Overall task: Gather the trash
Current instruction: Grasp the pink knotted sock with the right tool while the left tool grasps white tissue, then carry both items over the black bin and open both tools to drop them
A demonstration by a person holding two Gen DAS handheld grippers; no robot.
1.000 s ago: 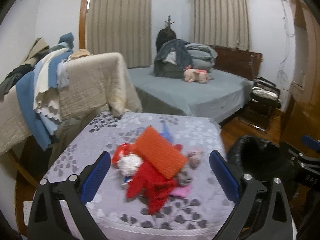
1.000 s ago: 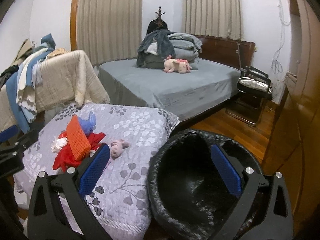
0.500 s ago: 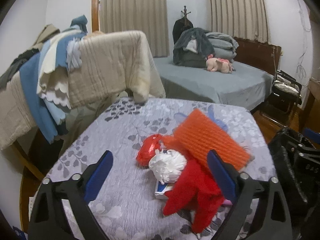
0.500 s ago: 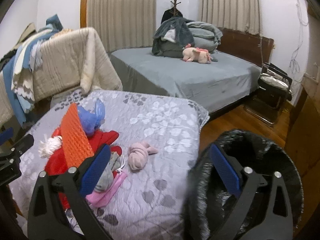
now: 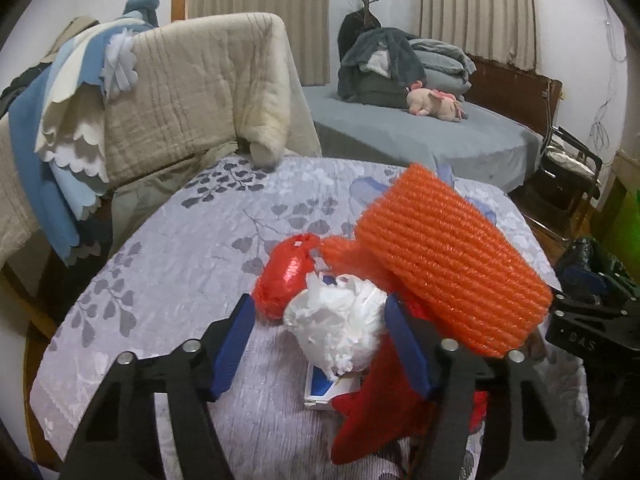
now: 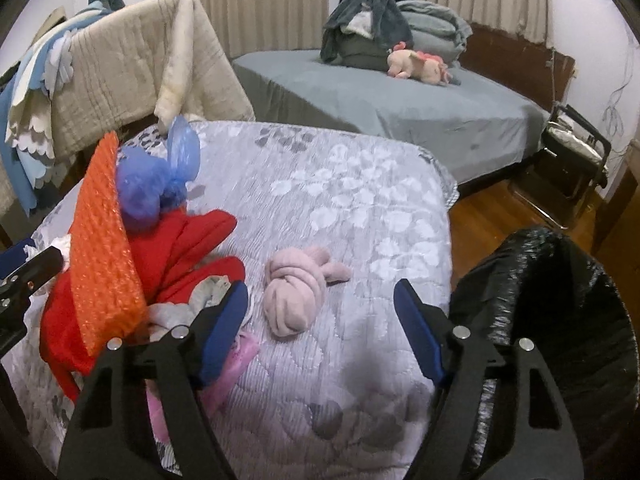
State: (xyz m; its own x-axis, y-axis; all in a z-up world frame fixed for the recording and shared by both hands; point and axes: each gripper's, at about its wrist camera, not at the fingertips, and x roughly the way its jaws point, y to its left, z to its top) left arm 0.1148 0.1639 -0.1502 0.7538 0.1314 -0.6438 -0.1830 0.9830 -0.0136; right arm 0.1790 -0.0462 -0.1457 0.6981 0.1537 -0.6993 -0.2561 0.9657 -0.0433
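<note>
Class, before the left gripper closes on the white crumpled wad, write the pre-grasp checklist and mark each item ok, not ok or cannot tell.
1. White wad sits between the left gripper fingers: ok.
2. Left fingers spread wider than the wad: ok.
3. Nothing else caught in the grasp: not ok; the red plastic ball touches the wad beside the left finger.
4. Wad free to lift: cannot tell; it rests on a small blue-and-white box.
5. Black-lined bin open: ok.
6. Right gripper open and holding nothing: ok.
</note>
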